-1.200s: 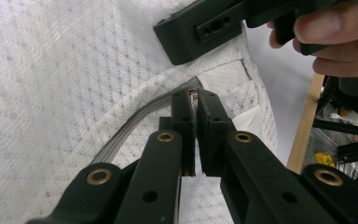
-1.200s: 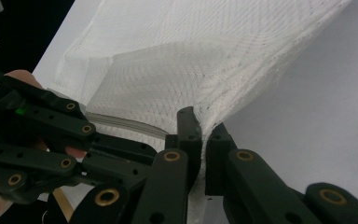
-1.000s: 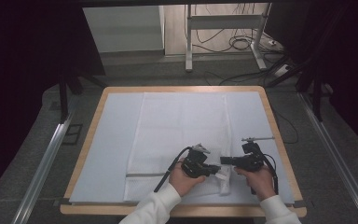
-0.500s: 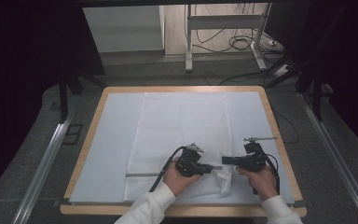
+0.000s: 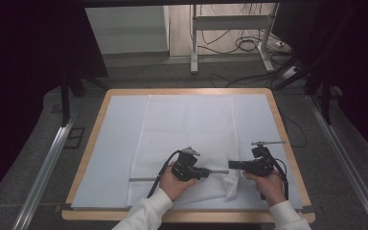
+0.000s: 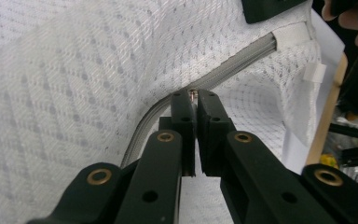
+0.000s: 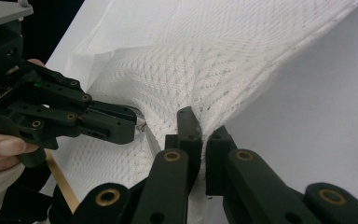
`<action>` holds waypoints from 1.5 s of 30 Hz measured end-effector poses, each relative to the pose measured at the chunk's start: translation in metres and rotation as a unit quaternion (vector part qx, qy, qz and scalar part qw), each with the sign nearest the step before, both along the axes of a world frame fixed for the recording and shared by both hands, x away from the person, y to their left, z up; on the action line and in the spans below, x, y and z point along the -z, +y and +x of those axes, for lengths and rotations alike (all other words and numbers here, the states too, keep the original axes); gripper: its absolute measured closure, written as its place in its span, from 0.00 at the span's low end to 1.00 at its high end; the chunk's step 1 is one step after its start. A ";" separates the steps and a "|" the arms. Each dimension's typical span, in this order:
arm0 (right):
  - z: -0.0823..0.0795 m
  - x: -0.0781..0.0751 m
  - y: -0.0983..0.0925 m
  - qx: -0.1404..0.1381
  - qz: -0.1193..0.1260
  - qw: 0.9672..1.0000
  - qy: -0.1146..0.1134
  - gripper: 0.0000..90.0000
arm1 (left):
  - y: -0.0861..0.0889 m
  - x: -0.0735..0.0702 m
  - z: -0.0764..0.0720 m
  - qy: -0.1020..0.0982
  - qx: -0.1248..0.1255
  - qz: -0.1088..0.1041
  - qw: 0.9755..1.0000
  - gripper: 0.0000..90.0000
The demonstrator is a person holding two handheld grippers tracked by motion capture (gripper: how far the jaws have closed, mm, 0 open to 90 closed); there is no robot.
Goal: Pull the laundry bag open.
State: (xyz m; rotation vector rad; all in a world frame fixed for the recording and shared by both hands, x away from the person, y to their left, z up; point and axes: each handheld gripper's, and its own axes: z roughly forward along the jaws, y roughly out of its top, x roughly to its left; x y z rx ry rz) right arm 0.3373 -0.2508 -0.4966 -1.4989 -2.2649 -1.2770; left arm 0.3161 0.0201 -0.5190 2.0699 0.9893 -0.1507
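Near edge of table (image 5: 100,103): white mesh laundry bag (image 5: 187,124) lying flat on pale sheet, long axis running away from the person, zipper (image 6: 242,58) end nearest.

Left gripper (image 5: 223,171): jaws clamped together on small metal zipper pull (image 6: 193,94), seen in left gripper view right at the tips, grey zipper tape curving off to either side.

Right gripper (image 5: 231,165): jaws pinched shut on a bunched fold of mesh at the bag's near right corner; cloth tented up toward the tips in right gripper view. Tips of the two grippers facing each other, close but apart.

Risks, judged:
- Pull tab tiny and smooth; sideways tug likely to slip it out of the jaws.
- Mesh loose and stretchy; if right hold gives or drags, bag slides with the slider instead of zipper running.
- Slack netting bulging beside the tape could catch in the slider and jam it.
- Tension off the zipper line would kink the tape further.

Materials: bag of open diamond-pattern netting, soft, limp, semi-sheer; zipper tape grey, ribbed, flexible; small white fabric tab (image 6: 314,72) at bag corner. Table rim light wood, rounded corners. Farther back: dark floor, metal stand (image 5: 230,28), loose cables.
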 end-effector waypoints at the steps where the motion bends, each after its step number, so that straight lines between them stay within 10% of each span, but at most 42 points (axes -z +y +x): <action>1: 0.000 0.000 0.000 0.000 0.000 1.000 -0.001 0.98 | 0.001 0.000 0.000 0.002 -0.001 0.000 1.000 0.97; 45: 0.000 0.001 -0.004 0.004 -0.003 1.000 0.003 0.98 | 0.051 0.013 -0.001 0.020 -0.039 0.015 0.999 0.97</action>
